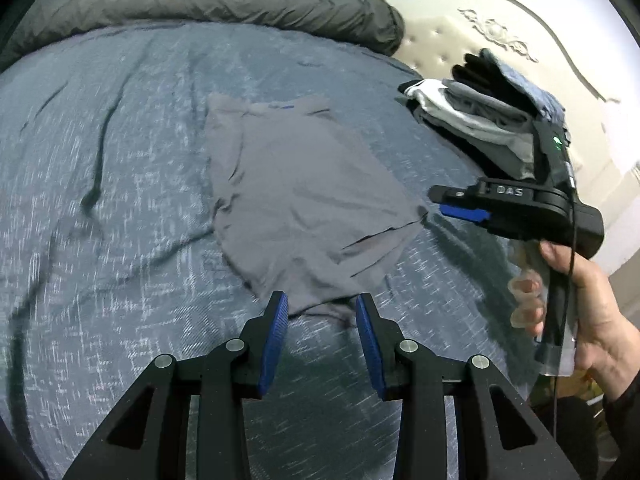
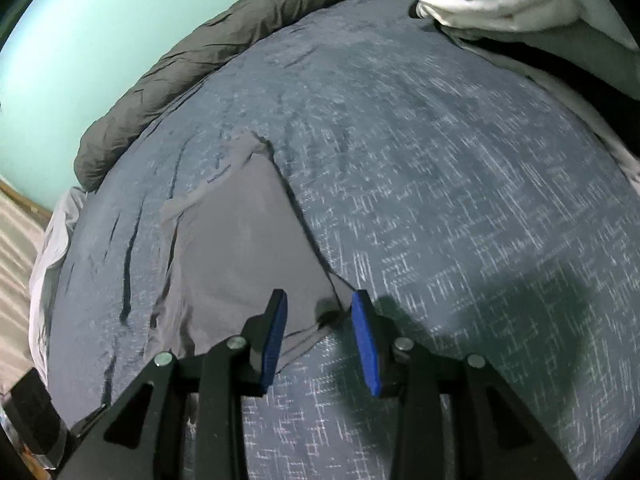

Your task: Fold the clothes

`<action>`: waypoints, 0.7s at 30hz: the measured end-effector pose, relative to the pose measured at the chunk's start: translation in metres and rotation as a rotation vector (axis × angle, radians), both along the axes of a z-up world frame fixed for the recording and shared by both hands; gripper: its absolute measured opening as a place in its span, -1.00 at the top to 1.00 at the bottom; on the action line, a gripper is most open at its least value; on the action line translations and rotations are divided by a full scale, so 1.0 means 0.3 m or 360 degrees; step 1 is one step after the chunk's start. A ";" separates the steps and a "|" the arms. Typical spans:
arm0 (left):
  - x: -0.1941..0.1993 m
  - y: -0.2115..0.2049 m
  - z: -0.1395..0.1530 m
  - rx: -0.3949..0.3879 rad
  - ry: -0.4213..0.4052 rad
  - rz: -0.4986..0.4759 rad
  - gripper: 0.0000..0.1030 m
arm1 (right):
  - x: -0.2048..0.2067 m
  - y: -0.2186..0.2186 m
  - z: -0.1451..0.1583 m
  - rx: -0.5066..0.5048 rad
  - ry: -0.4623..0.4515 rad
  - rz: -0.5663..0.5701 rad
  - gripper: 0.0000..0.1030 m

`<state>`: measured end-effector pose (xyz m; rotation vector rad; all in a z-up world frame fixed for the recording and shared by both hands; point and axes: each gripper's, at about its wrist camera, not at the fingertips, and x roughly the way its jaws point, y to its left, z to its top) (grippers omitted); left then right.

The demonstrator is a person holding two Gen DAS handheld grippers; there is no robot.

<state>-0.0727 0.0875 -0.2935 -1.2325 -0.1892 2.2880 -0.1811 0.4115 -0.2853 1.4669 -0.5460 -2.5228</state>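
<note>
A grey shirt (image 1: 304, 200) lies partly folded on the blue bedspread (image 1: 100, 200). My left gripper (image 1: 322, 312) hovers open just over the shirt's near edge, with nothing between its blue pads. My right gripper (image 1: 444, 202), held by a hand (image 1: 584, 300), shows in the left wrist view at the shirt's right corner. In the right wrist view the right gripper (image 2: 320, 312) is open, with the corner of the grey shirt (image 2: 240, 248) lying between its fingertips. Neither gripper holds the cloth.
A pile of folded clothes (image 1: 480, 116) sits at the right near the cream headboard (image 1: 520, 20). A rolled dark grey duvet (image 1: 200, 4) runs along the far side of the bed. In the right wrist view the clothes pile (image 2: 500, 4) is top right.
</note>
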 end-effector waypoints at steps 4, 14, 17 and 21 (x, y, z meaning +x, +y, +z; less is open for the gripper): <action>-0.005 0.039 0.005 -0.0013 0.0029 -0.0038 0.25 | -0.016 -0.021 -0.015 0.0046 -0.0001 0.0069 0.35; -0.042 0.043 -0.069 -0.0001 -0.0066 -0.0062 0.91 | -0.027 -0.027 -0.043 0.0138 0.0014 0.0145 0.96; -0.042 0.014 -0.065 0.0031 -0.0062 -0.0051 0.95 | -0.024 -0.008 -0.026 0.0122 0.0051 0.0128 0.97; -0.034 -0.019 -0.042 0.0099 -0.0057 -0.0051 0.96 | -0.024 0.001 -0.014 0.0130 0.0070 0.0125 0.97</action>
